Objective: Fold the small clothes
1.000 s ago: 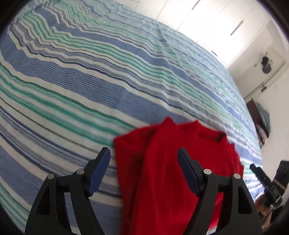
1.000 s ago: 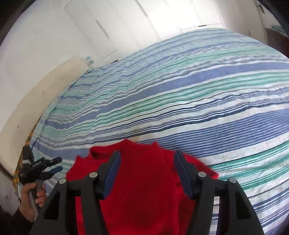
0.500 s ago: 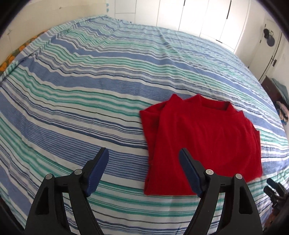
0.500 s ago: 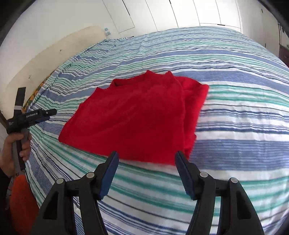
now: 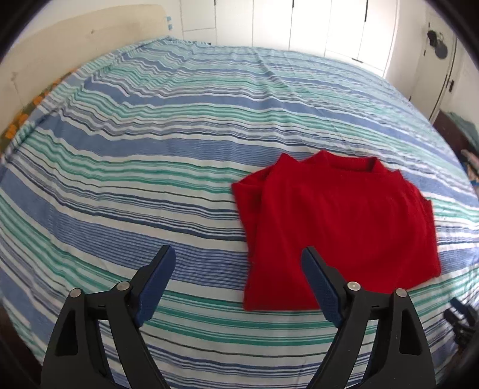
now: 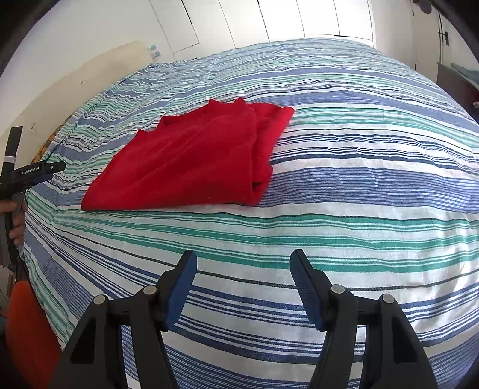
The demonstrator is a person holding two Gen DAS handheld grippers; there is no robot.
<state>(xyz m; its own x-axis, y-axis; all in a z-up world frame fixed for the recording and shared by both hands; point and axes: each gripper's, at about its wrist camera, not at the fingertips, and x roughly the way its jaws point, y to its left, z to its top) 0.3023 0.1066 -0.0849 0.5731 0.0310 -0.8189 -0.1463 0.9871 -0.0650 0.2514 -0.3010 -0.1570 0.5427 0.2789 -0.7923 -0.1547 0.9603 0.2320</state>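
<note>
A red shirt (image 5: 338, 227) lies folded flat on the striped bedspread (image 5: 149, 167), collar toward the far side. In the right wrist view the shirt (image 6: 191, 161) lies left of centre, sleeves tucked in. My left gripper (image 5: 238, 257) is open and empty, held above the bed just short of the shirt's near left corner. My right gripper (image 6: 242, 260) is open and empty, well back from the shirt over bare bedspread. The left gripper also shows at the left edge of the right wrist view (image 6: 33, 175), held in a hand.
A beige headboard (image 5: 80, 39) stands at the bed's left end. White wardrobe doors (image 5: 314, 24) line the far wall. A dark bedside table (image 5: 455, 134) with clothes stands at the right. An orange-red object (image 6: 30, 329) lies off the bed's near left edge.
Both grippers have pulled back and up from the shirt, which now lies farther away on the bed. Both stay open and empty.
</note>
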